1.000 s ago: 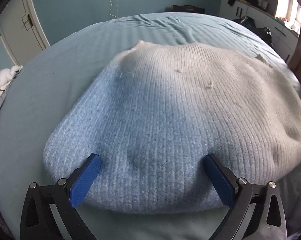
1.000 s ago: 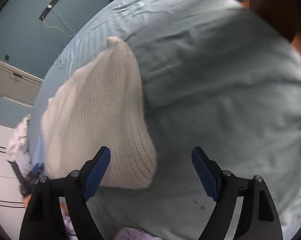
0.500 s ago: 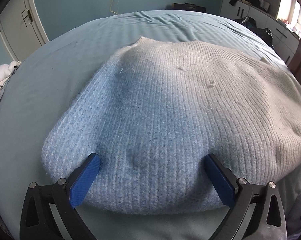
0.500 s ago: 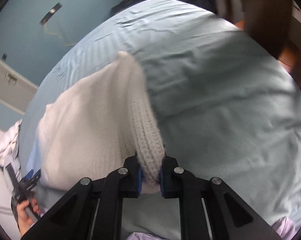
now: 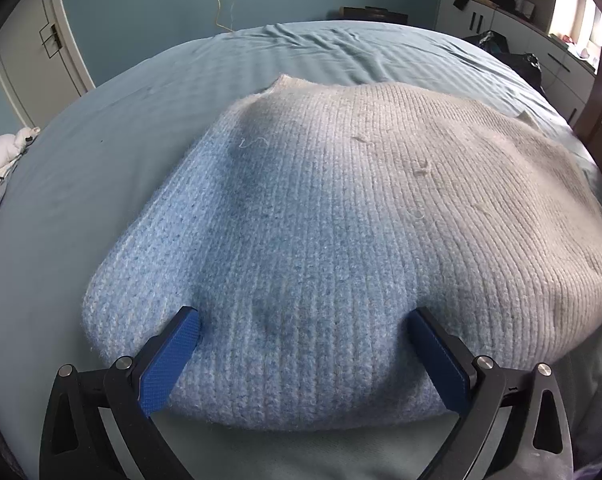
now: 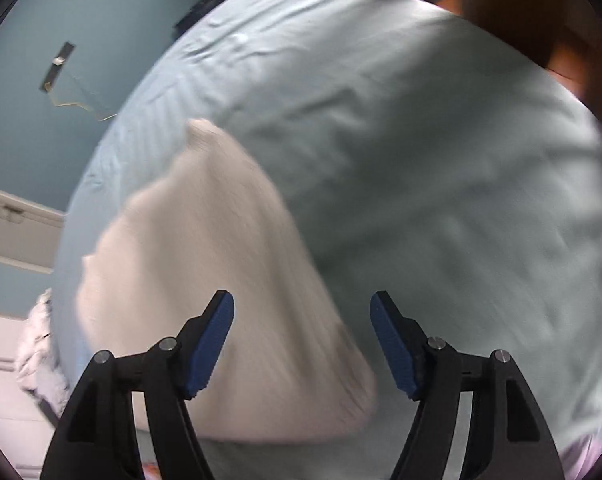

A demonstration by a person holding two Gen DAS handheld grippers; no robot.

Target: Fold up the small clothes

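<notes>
A ribbed knit sweater (image 5: 341, 232), pale blue fading to cream, lies folded on a light blue bed (image 5: 101, 168). My left gripper (image 5: 301, 356) is open, its blue pads (image 5: 169, 360) resting against the sweater's near edge on either side. In the right wrist view the sweater (image 6: 205, 280) looks cream and is motion-blurred. My right gripper (image 6: 303, 344) is open above its near right corner, holding nothing.
A white bundle of cloth (image 5: 1, 160) lies at the bed's left edge. A white door (image 5: 41, 48) stands at the back left. Cabinets with dark clothes (image 5: 501, 12) line the right wall. A wooden bedpost (image 6: 521, 12) rises at the right.
My right gripper closed on the sweater's near corner half a second ago, and has now opened and let it go. The left gripper has stayed open at the near edge.
</notes>
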